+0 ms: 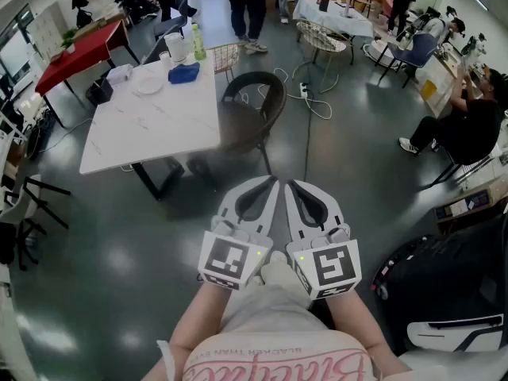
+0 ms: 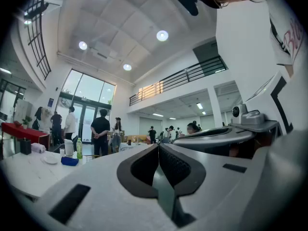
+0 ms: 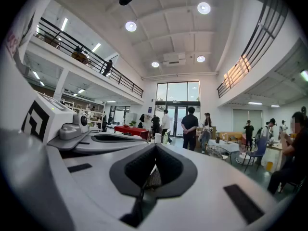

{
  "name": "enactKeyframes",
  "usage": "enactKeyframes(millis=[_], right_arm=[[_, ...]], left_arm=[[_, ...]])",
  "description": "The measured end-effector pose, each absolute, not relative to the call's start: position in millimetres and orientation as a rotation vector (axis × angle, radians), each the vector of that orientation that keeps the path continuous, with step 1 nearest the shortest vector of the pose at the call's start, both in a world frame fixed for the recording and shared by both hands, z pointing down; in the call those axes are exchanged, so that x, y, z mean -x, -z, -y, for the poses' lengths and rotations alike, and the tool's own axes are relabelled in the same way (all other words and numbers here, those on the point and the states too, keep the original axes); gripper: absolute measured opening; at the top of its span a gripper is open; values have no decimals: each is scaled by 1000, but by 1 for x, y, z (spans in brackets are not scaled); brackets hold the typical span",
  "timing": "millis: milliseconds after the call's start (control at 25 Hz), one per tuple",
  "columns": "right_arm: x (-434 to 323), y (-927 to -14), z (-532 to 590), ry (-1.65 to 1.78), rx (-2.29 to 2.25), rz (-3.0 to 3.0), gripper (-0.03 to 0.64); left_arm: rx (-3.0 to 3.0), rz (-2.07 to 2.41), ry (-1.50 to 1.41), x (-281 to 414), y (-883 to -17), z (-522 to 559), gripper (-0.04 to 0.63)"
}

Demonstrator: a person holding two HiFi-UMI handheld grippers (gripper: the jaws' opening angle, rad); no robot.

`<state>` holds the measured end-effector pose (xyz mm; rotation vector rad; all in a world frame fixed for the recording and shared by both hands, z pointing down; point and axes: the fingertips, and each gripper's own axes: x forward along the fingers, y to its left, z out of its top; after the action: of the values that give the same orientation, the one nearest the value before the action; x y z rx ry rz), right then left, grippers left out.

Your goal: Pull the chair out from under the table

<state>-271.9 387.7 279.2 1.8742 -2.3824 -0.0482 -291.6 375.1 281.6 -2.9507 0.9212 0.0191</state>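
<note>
A dark wicker chair (image 1: 251,111) stands at the right side of a white marble table (image 1: 155,129), its seat close against the table's edge. My left gripper (image 1: 268,184) and right gripper (image 1: 293,186) are held side by side in front of the person's chest, level, their tips aimed at the chair and well short of it. Both are shut with nothing between the jaws. In the left gripper view the left gripper's (image 2: 158,146) pads meet, with the table (image 2: 26,170) low at the left. In the right gripper view the right gripper's (image 3: 155,146) pads meet too.
On the table stand a green bottle (image 1: 198,41), a jug (image 1: 176,48), a blue cloth (image 1: 184,73) and a plate (image 1: 148,83). A white cable (image 1: 308,94) runs over the floor right of the chair. A black bag (image 1: 444,292) lies at the lower right. People stand and sit further back.
</note>
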Motion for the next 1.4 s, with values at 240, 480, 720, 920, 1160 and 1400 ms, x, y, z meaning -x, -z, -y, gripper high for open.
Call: enactKeyframes(millis=[240,480,720,920,1160,1400], right_arm=[[275,-279,-379,63,-1873,2385,3],[269,-276,-365,92,-1854,2399,3],[243,-278,-340,34,-1885,2425,3],[216,-283,-310,-19,-1857,2447,5],[180,-283,-273,-40,-1806,2487,5],[144,-289,-240,-63,-1758,2518,5]], left_arm=[[2946,-945,-28,297,-283,-365,5],[2942,-962,-29,292,-283,-350,5],[2941,-984,-14,274,-285,-323,5],[2935,-997,-5,244,-283,-293,5],[2920,-1039,2,205,-282,-256,5],[2904,-1075,17,169,-284,-221,5]])
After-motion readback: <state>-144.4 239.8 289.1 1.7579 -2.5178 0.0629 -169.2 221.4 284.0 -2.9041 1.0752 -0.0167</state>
